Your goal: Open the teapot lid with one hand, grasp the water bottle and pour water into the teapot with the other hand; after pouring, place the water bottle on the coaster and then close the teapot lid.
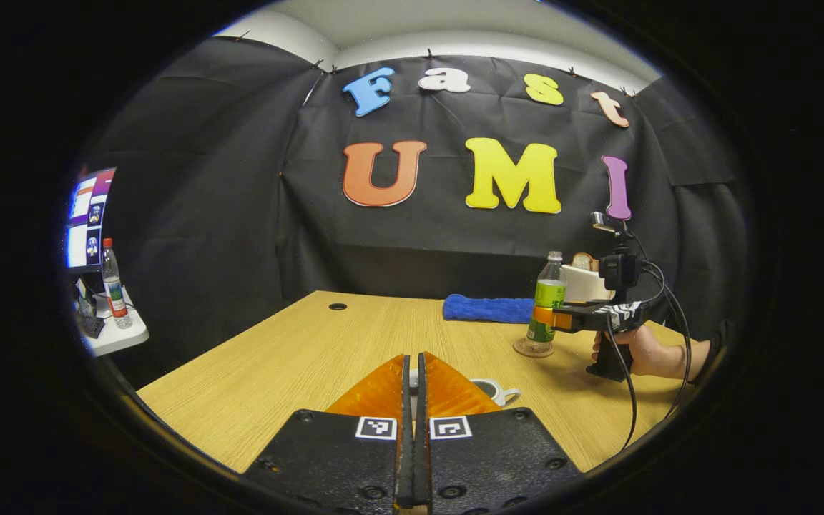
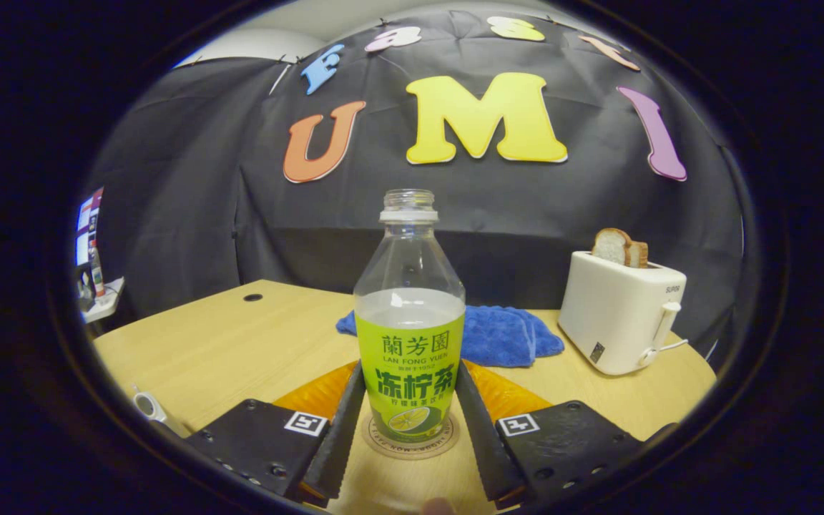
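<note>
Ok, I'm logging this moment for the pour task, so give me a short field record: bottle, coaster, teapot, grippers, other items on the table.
bottle: uncapped water bottle, upright on the coaster
right gripper: fingers at both sides of the bottle
left gripper: fingers together, above the teapot
teapot: white, mostly hidden, lid not visible
other: blue towel, toaster with bread

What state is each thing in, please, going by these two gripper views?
Water bottle: upright on the coaster, uncapped, partly full.
Coaster: flat on the table, under the bottle.
Right gripper: fingers either side of the bottle; contact cannot be told.
Left gripper: fingers close together; whether they hold anything cannot be told.
Teapot: mostly hidden behind the left gripper; lid state unclear.
Toaster: bread standing up in its slots.
Blue cloth: crumpled on the table.
</note>
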The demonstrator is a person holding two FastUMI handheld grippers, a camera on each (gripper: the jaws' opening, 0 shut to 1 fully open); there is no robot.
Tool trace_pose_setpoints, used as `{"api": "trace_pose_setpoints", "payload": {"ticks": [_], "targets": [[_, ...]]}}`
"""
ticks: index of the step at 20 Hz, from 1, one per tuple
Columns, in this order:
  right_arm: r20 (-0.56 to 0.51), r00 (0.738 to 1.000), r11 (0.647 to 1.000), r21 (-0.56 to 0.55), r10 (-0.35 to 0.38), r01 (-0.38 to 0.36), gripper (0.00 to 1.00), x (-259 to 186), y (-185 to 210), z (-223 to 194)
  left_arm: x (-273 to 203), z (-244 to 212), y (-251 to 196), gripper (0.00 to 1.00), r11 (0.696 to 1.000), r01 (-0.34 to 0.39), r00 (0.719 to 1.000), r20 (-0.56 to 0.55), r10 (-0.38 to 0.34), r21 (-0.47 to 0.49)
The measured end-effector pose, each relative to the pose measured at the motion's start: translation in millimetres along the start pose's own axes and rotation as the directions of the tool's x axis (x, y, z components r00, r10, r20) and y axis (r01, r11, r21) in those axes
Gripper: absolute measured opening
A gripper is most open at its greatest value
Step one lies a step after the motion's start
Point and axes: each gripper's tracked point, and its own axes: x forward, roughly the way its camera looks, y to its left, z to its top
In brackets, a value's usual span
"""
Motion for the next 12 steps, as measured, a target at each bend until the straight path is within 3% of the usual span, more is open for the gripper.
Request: {"api": "trace_pose_setpoints", "payload": {"ticks": [12], "targets": [[0.004, 1.0, 1.0, 0.011, -0.009, 0.009, 0.75, 5.1, 0.9, -2.4, -0.3, 0.2, -0.8, 0.02, 1.0, 0.0, 1.0, 0.0, 0.0, 0.006]]}}
